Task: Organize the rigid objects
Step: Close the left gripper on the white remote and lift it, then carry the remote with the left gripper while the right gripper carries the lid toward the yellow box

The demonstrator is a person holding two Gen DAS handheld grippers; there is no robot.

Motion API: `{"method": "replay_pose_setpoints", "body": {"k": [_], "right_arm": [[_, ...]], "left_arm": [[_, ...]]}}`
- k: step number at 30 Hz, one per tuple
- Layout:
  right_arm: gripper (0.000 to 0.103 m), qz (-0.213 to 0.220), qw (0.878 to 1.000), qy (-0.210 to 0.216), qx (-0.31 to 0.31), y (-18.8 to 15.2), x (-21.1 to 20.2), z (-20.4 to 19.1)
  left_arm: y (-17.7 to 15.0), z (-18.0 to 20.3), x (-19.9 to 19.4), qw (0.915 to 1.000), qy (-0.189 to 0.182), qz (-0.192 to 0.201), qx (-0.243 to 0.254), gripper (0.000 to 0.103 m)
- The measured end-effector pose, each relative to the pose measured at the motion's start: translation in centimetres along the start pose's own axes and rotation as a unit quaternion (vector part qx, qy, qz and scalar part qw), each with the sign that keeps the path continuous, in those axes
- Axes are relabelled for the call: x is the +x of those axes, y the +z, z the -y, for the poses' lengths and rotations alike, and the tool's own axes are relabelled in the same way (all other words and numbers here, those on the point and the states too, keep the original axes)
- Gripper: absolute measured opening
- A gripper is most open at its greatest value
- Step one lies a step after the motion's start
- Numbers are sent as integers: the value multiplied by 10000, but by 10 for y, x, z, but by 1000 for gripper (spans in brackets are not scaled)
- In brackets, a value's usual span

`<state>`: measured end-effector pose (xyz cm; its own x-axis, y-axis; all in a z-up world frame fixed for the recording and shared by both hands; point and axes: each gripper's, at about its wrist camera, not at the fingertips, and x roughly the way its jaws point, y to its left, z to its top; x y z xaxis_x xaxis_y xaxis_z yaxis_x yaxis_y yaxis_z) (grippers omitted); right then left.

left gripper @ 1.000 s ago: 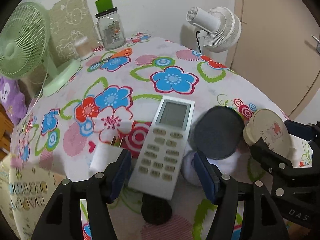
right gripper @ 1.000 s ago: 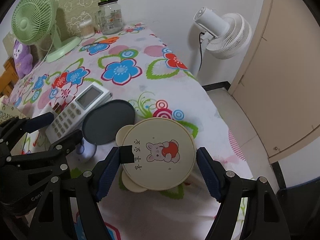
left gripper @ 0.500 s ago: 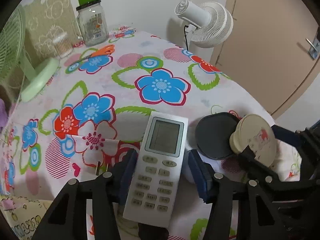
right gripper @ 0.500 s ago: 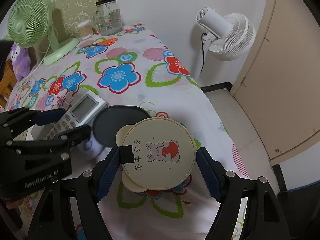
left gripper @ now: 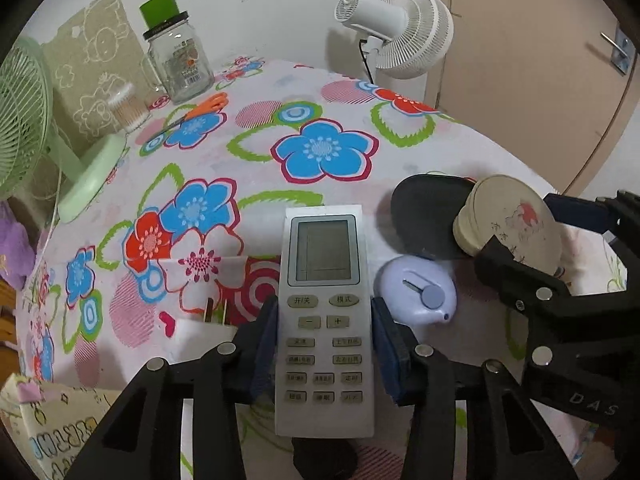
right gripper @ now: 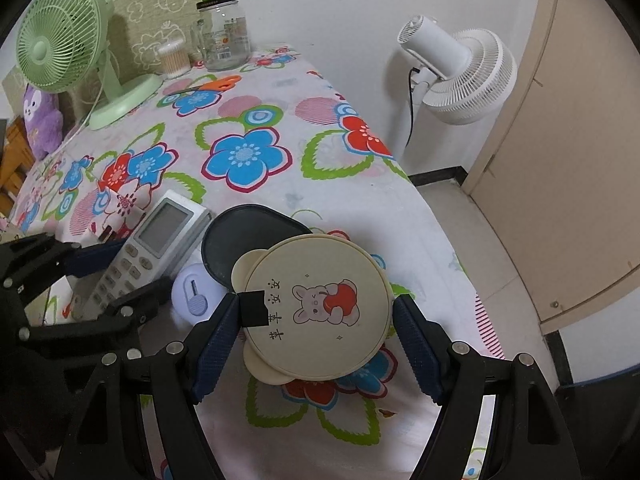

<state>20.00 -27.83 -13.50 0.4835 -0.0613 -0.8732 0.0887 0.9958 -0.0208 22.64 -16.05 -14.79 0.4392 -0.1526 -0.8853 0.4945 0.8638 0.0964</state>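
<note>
My left gripper has the white remote control between its jaws. The jaws have just been closing, and now both blue pads press on the long sides of the remote at the middle of the button area, so I judge it is gripped. The screen end points away from me, beyond the jaws, and the lower end comes back behind the pads.

My right gripper holds the round cream lid with a rabbit picture between its jaws. The left pad touches the edge beside a small black tag; the right pad is at the opposite edge, and I cannot tell if it presses fully. The lid looks lifted above the flowered tabletop.

Just beyond the right jaws lies a dark oval tray, and between the two grippers sits a small lilac device, very near the right pad of my left jaws.

The risks I see: the remote is smooth and I hold it only by its narrow sides, so it could tip forward or slide out if I tilt it. The lid is wide and thin, so it may turn between the pads. My two grippers are close together, so a careless move could make them collide or push the lilac device.
</note>
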Motion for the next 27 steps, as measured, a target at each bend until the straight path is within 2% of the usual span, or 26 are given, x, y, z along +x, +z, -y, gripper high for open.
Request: {"method": "replay_pose_setpoints", "body": {"k": [5, 10, 27], "right_arm": [[78, -18, 10000, -43, 0, -3, 0, 1], [78, -51, 10000, -25, -8, -9, -2, 0], [78, 128, 9999, -30, -107, -26, -35, -15]], "left_arm": [[-4, 4, -3, 10000, 81, 40, -30, 45], [-12, 2, -9, 9998, -2, 39, -193, 45], [-34, -3, -53, 9980, 31, 437, -450, 45]]}}
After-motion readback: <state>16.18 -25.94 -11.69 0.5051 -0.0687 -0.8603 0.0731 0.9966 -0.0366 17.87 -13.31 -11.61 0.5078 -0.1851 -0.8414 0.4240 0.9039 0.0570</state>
